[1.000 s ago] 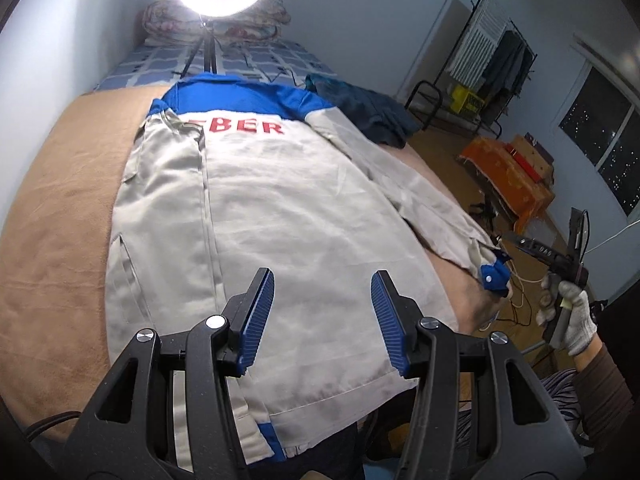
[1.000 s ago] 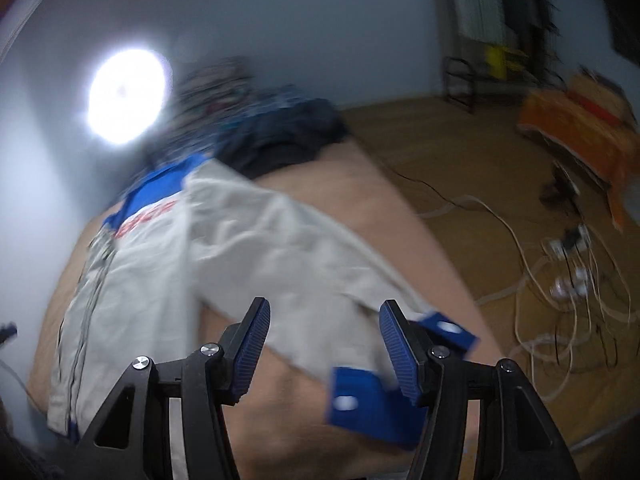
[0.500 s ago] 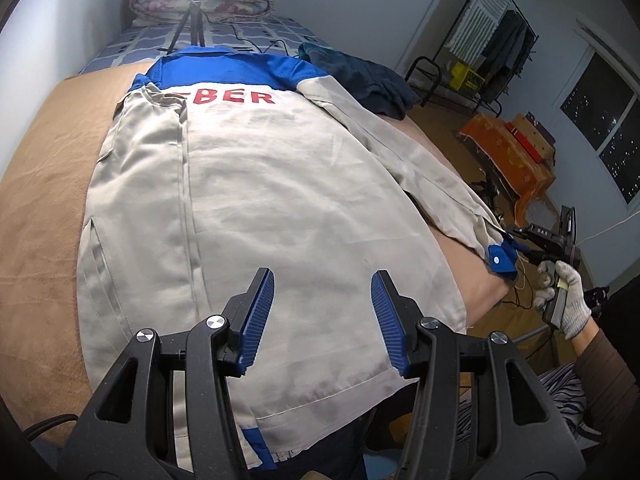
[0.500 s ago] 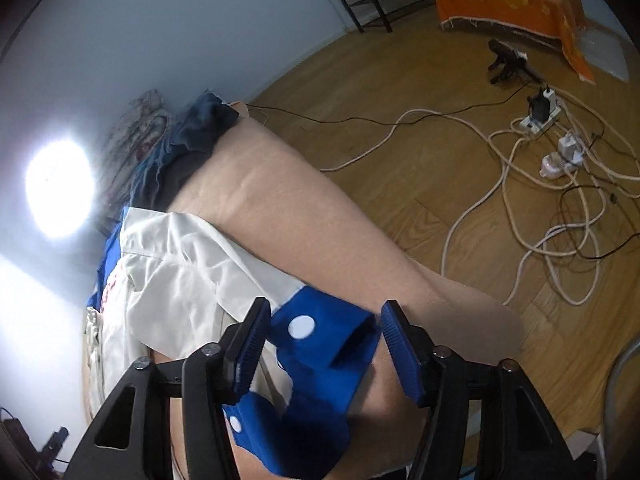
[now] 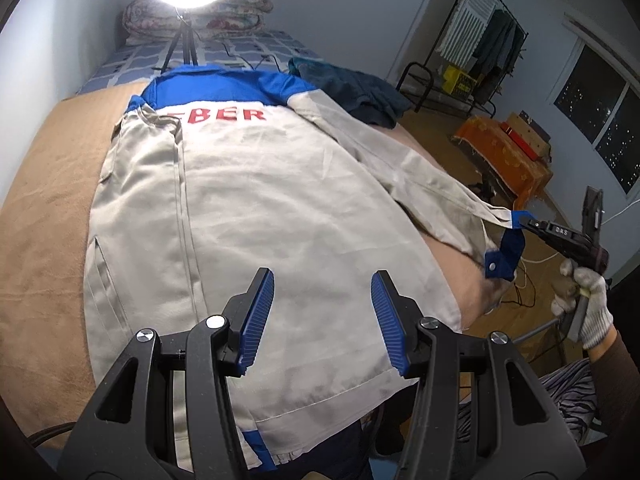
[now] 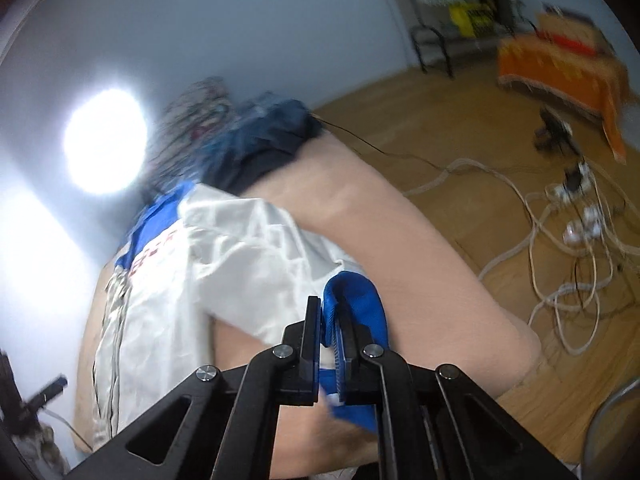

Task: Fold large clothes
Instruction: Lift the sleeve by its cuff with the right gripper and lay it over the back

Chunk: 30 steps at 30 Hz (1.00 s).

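Now blue cuff (image 6: 362, 300) between right gripper (image 6: 329, 344) fingers (image 6: 311, 332), pinched.

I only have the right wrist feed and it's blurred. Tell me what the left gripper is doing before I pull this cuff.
Observer: The left gripper is open, holding nothing, above the jacket's lower back.
Operator: Confirm what I've clamped.
Observer: The right gripper is shut on the blue cuff; the sleeve is lifted off the bed.
Operator: Report the other sleeve.
Observer: It already lies folded across the jacket's back.
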Motion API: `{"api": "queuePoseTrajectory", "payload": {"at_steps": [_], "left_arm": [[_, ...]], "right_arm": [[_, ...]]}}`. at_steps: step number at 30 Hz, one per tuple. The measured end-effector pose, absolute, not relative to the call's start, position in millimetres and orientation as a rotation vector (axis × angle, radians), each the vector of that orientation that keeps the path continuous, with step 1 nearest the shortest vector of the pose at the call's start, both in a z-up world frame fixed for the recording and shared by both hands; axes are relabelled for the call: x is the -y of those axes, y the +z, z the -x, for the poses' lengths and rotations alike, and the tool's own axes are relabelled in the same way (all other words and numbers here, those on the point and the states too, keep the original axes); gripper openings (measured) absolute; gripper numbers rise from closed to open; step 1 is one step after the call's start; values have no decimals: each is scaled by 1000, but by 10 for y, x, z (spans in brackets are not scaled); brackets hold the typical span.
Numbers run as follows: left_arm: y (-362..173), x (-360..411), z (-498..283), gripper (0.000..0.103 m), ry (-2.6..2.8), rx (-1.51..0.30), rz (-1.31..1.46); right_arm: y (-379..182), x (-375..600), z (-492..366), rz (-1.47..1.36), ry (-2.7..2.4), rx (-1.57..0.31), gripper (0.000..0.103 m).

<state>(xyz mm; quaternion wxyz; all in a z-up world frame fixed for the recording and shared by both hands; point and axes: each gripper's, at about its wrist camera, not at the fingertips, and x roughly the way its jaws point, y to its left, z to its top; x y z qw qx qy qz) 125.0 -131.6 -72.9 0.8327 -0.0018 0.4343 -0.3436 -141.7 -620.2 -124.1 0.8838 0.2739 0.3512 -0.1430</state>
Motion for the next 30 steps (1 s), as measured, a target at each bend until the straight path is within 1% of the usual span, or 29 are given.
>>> {"api": "queuePoseTrajectory", "payload": {"at_steps": [7,12,15,19,30], "left_arm": [[-579,1108,-1258,52,-716,-892,72],[-552,1002,-1279,52,-706,-891,110],[-554,965,-1287,52,-697,-890,117],[-616,918,-1328,52,-683,-911,139],[-996,1043,-1381,52,-698,-1036,200]], "right_arm": [[-604,5322,1264,-332,-183,-718,3],[-508,4692,1163,-178,-86,-741,3],[-590,4359,1134,-87,-27,-752,3],[-834,4009,1092,-34,60,-800,3],[-1549,3161,1285,186,346,-962,3]]}}
